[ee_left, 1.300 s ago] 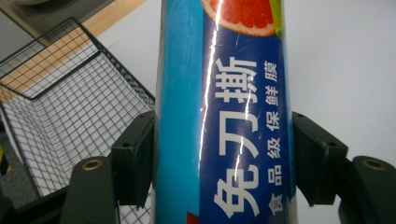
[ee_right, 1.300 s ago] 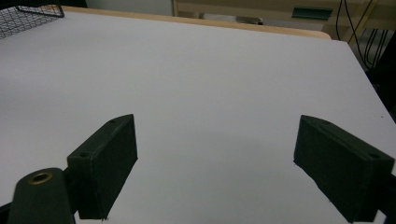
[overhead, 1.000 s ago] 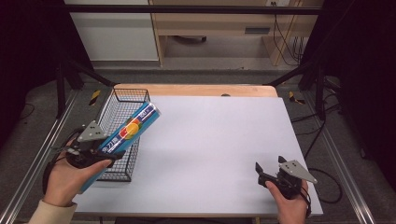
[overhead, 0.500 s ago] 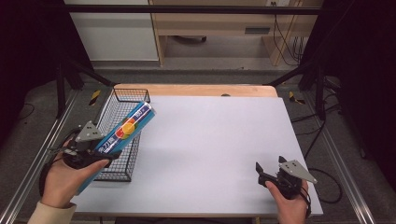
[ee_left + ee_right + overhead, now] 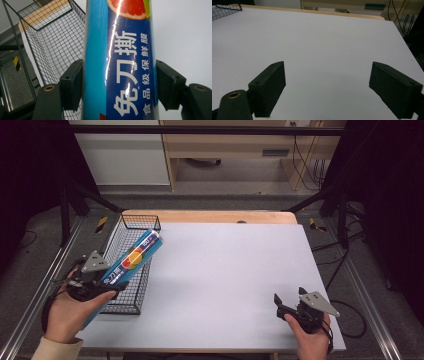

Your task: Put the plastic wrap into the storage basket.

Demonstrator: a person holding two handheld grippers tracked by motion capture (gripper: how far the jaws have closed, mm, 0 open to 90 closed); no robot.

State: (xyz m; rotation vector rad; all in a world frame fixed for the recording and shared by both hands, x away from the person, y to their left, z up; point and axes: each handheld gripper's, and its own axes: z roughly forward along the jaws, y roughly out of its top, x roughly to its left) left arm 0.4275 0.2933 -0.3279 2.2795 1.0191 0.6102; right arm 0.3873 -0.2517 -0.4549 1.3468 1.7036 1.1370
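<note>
A blue box of cling film (image 5: 131,260) is clamped between the fingers of the left gripper (image 5: 117,87) and is held tilted over the wire basket (image 5: 122,306) at about eight o'clock on the white counter (image 5: 225,270). The right gripper (image 5: 285,307), fingers spread wide and empty, is held at about five o'clock on the counter.

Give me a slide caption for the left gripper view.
Left tongs clamped on a blue cling-film box, held above a black wire basket at the table's edge.
</note>
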